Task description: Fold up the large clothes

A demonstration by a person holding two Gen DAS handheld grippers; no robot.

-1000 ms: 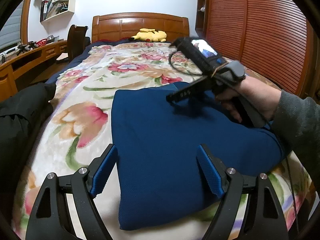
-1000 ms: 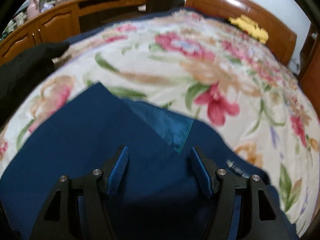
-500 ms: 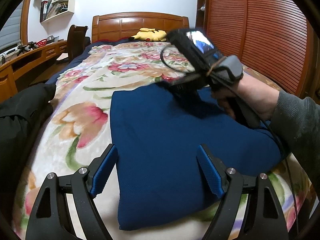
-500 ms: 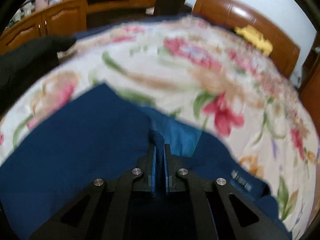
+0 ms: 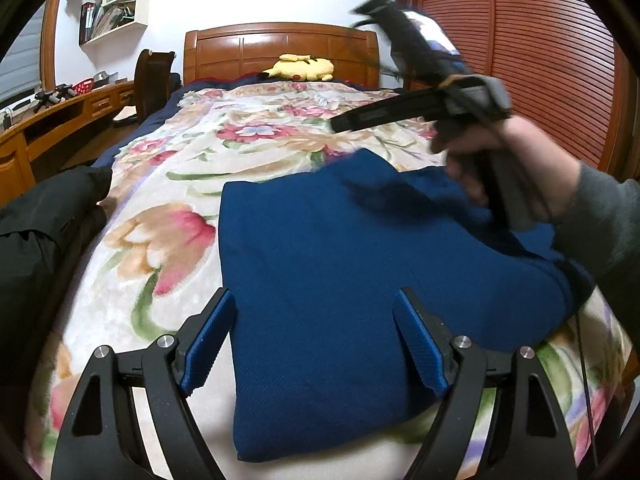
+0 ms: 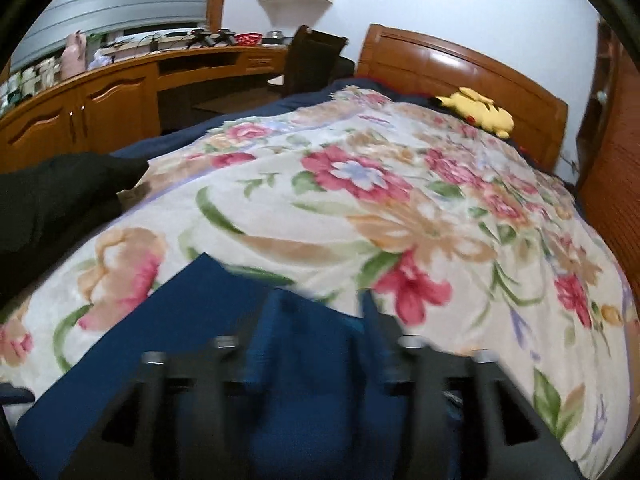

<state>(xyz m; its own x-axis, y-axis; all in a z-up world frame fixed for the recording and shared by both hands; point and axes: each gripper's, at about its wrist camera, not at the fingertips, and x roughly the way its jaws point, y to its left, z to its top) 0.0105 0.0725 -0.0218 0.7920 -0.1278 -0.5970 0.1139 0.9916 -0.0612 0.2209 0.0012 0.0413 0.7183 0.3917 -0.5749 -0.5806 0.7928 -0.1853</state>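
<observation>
So the blue garment [image 5: 352, 280] is lying folded into a rough rectangle on the floral blanket [image 5: 168, 208] at the near end of the bed, long side running away from the camera, its far corner poking up toward the flowers. The left gripper [image 5: 316, 340] hangs low just over the near end of it with the jaws spread wide, one blue pad [image 5: 208, 336] past the garment's left edge over the blanket, the other over the blue cloth itself, and nothing pinched between them. The right gripper [image 6: 316, 340] is up off the fabric and pretty smeared in its own view (motion blur, so don't ask me for fine detail); its jaws have just been opening, they stand apart, and I see blue cloth below them rather than clamped in them. From the left view you can see the hand [image 5: 504, 164] in a grey sleeve [image 5: 600, 216] holding that tool above the garment's far right part, casting a shadow on it. Over at the left edge there's a black garment [image 5: 44, 216] draped off the bed's side. A yellow plush toy [image 5: 300, 68] sits up by the wooden headboard [image 5: 280, 46], and a wooden desk [image 6: 120, 92] runs along the wall.
</observation>
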